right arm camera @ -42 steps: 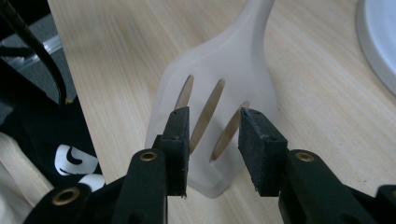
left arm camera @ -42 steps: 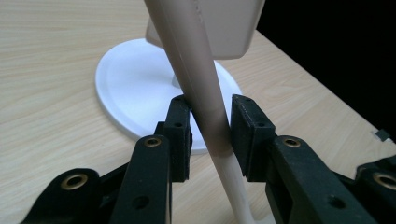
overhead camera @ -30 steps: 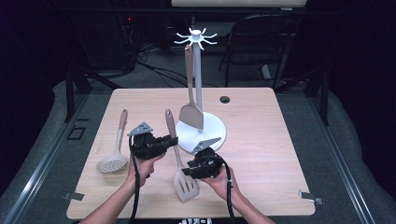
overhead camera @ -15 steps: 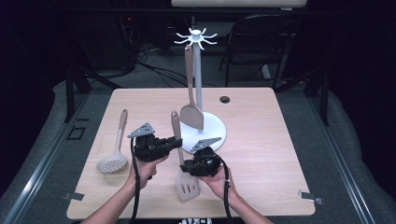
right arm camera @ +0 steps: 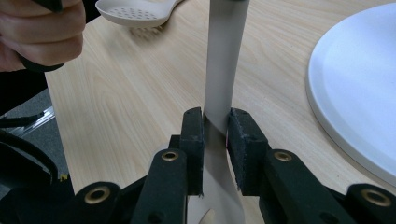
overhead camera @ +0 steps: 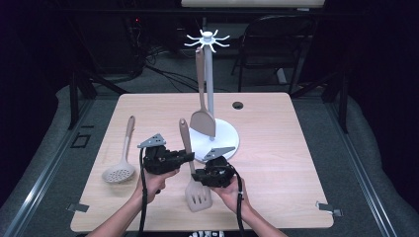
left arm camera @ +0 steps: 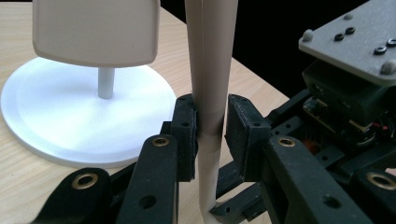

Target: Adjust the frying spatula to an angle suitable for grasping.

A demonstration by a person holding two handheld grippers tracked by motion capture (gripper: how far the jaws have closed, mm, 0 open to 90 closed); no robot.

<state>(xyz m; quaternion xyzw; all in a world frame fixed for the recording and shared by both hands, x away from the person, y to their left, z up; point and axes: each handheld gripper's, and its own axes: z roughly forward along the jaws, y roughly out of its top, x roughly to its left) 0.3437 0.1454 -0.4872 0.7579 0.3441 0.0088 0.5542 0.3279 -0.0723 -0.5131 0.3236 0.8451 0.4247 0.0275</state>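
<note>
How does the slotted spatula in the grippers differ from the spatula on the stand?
The slotted spatula has slots in its blade; the hanging spatula has a solid blade. The slotted spatula is clamped by both grippers over the table; the hanging spatula dangles from the white stand. Both are beige.

text: none legible | labels: none | brands: none | numbers: none | signs: none; checked high view and both gripper views
</note>
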